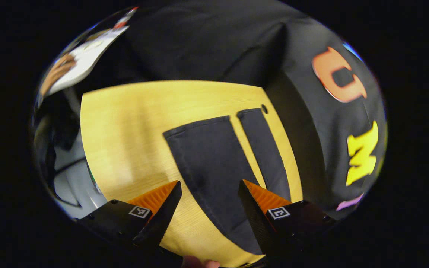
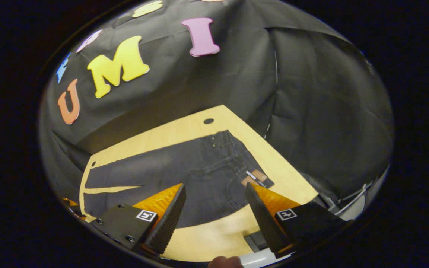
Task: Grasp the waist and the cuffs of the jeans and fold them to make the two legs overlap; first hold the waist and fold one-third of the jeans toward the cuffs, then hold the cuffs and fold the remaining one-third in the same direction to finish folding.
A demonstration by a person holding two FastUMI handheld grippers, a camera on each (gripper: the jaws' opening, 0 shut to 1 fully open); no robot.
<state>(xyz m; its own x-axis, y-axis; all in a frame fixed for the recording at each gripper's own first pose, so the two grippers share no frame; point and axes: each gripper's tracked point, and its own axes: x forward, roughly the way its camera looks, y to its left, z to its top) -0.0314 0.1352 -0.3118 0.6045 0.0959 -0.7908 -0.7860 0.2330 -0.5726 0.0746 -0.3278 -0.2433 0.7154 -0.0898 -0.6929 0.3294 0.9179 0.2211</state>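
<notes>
Dark jeans lie flat on a light wooden table. In the left gripper view the two legs (image 1: 214, 163) run away from me, their cuffs (image 1: 250, 113) at the far end with a strip of table between them. My left gripper (image 1: 210, 186) hovers open above the nearer leg, holding nothing. In the right gripper view the waist (image 2: 233, 156) of the jeans, with buttons and a tan label, lies at the right and the legs (image 2: 125, 178) stretch left. My right gripper (image 2: 216, 188) stands open above the hip area, apart from the cloth.
The wooden table (image 1: 125, 141) has a small round hole (image 1: 264, 109) near its far corner. Black cloth walls close in behind it. Bare wood lies left of the legs in the left gripper view. A grey floor and pale objects (image 1: 69, 178) sit past the table's left edge.
</notes>
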